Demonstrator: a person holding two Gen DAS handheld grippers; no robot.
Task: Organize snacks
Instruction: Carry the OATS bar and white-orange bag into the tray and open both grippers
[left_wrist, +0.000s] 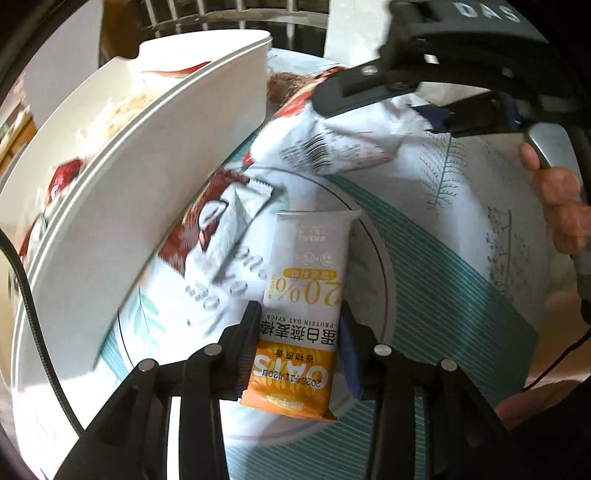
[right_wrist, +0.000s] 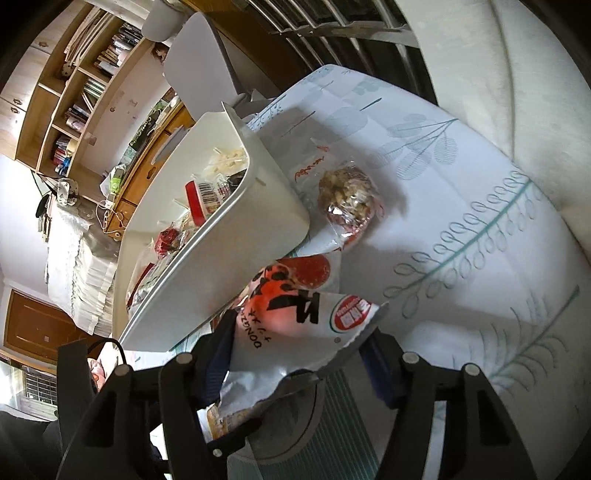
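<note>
My left gripper (left_wrist: 299, 325) is shut on an orange-and-white oat stick packet (left_wrist: 310, 280) and holds it just above the patterned tablecloth. My right gripper (right_wrist: 299, 343) is shut on a white-and-red snack bag (right_wrist: 295, 314); it also shows in the left wrist view (left_wrist: 384, 99), holding that bag (left_wrist: 332, 144) beyond the oat stick. A white storage bin (left_wrist: 110, 177) with several snacks inside stands at the left, also seen in the right wrist view (right_wrist: 236, 240). A coconut-print packet (left_wrist: 218, 229) lies by the bin.
A clear-wrapped nut ball snack (right_wrist: 349, 195) lies on the tablecloth (right_wrist: 461, 221) beside the bin's corner. A metal grille (right_wrist: 332, 26) stands behind the table. A bookshelf (right_wrist: 81, 85) and desk are far left. A black cable (left_wrist: 33, 314) hangs at the left.
</note>
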